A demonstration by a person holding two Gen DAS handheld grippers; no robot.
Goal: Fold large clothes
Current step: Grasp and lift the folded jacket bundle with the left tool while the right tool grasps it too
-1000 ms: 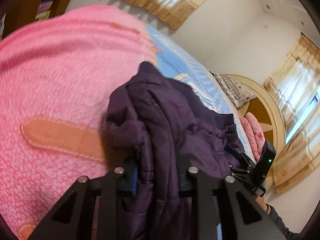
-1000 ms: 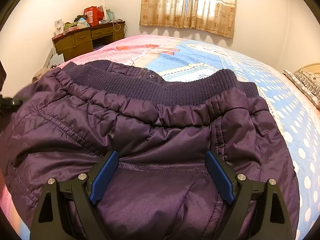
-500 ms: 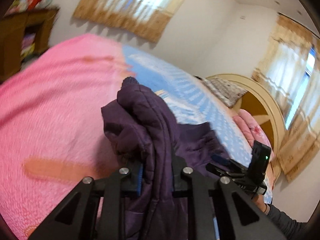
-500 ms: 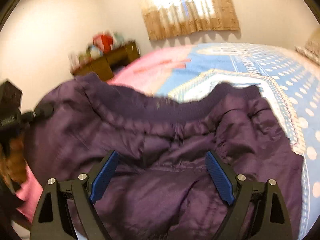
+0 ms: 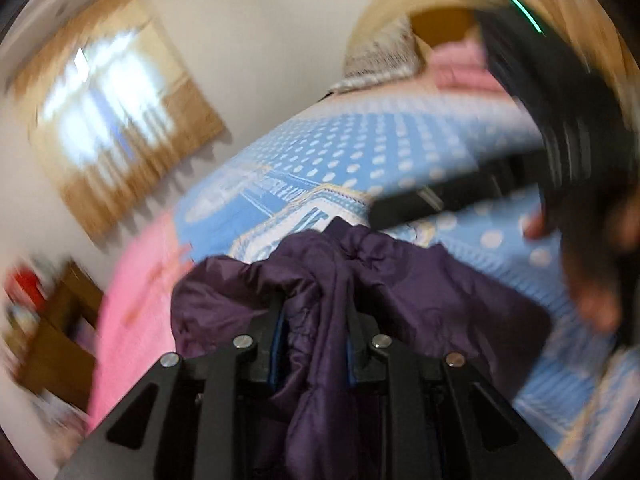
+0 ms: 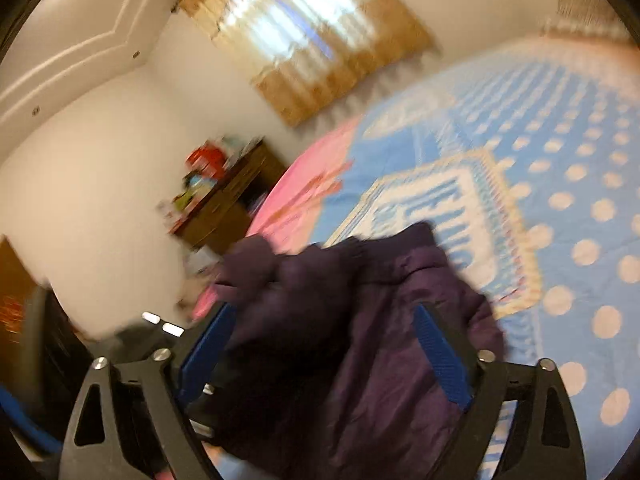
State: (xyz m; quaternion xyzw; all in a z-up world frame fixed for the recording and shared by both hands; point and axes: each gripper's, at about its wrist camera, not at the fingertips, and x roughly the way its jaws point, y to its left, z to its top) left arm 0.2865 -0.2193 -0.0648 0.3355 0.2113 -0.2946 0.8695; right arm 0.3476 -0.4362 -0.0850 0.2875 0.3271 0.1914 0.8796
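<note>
A dark purple padded jacket [image 5: 400,292] is bunched up over the bed [image 5: 360,152]. My left gripper [image 5: 314,316] is shut on a thick fold of the jacket and holds it raised. In the right wrist view the jacket [image 6: 360,320] lies between and under my right gripper's [image 6: 326,344] blue pads [image 6: 440,356], which stand wide apart and do not pinch it. The right gripper also shows, blurred, at the upper right of the left wrist view [image 5: 560,120], above the bed. Both views are motion-blurred.
The bed has a blue dotted cover [image 6: 560,160] and a pink part [image 5: 136,300]. A wooden desk [image 6: 228,204] with clutter stands by the wall. A curtained window [image 6: 312,28] is behind. Pillows [image 5: 384,60] and a headboard [image 5: 440,4] are at the far end.
Both grippers have swung fast to the right toward the blue part of the bed. The left gripper kept its hold on the jacket. The right gripper stayed open.
</note>
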